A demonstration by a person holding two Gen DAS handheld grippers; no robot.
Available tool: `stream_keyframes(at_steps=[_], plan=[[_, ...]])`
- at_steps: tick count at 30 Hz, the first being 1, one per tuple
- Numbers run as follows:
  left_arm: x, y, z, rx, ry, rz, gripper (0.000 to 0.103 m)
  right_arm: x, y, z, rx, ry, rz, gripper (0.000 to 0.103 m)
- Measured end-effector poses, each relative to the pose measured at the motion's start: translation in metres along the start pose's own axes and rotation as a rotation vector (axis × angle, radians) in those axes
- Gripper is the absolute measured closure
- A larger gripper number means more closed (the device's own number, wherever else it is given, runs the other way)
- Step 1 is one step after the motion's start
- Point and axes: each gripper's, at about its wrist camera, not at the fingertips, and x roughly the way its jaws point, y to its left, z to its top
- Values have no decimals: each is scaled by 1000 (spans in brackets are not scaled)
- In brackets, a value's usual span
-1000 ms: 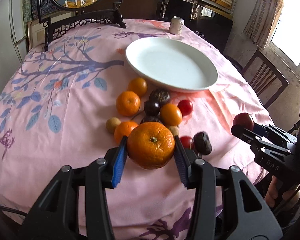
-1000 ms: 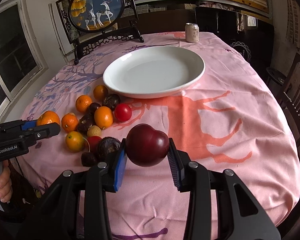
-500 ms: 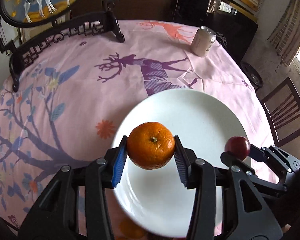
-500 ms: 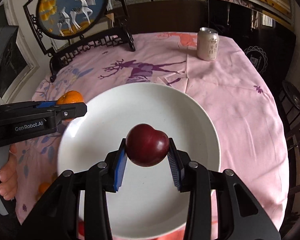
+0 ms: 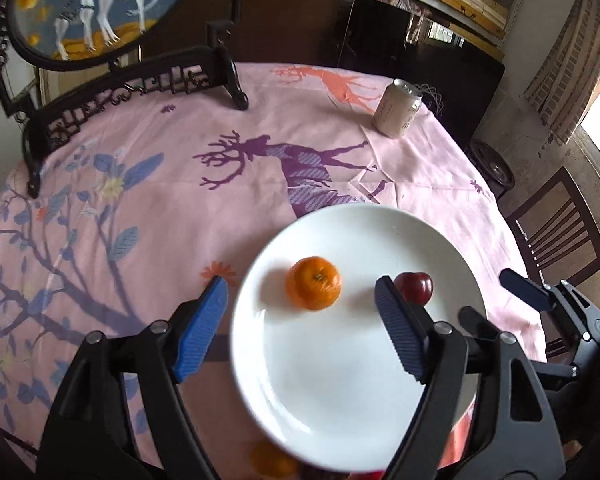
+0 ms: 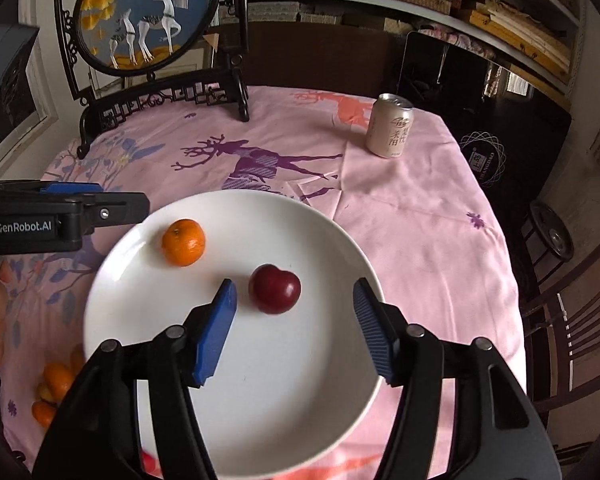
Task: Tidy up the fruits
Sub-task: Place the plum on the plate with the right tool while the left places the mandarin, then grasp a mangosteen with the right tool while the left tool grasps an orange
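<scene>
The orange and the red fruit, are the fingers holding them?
No, nothing is held. The orange and the red fruit lie on the white plate. Both the left gripper and right gripper are opening, touching neither.

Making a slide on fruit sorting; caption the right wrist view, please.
Right tool opening above a red plum lying beside a mandarin on the white plate.
</scene>
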Motion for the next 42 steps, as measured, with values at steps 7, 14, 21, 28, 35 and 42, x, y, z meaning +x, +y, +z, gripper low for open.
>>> stream_keyframes(at_steps=[7, 14, 21, 28, 35, 42], plan=[[-84, 14, -123, 70, -129, 93, 13, -92, 36, -92, 55, -106, 51, 12], [-118, 35, -200, 27, -158, 114, 13, -131, 74, -130, -18, -133, 19, 11], [-108, 33, -255, 56, -53, 91, 13, -107, 102, -179, -62, -15, 28, 6], [-98, 33, -265, 59, -7, 78, 13, -96, 106, -196, -103, 37, 28, 8], [-95, 36, -265, 49, 7, 76, 13, -71, 93, -198, -57, 97, 59, 15], [-91, 32, -267, 56, 26, 59, 13, -45, 116, -185, -115, 77, 143, 47]])
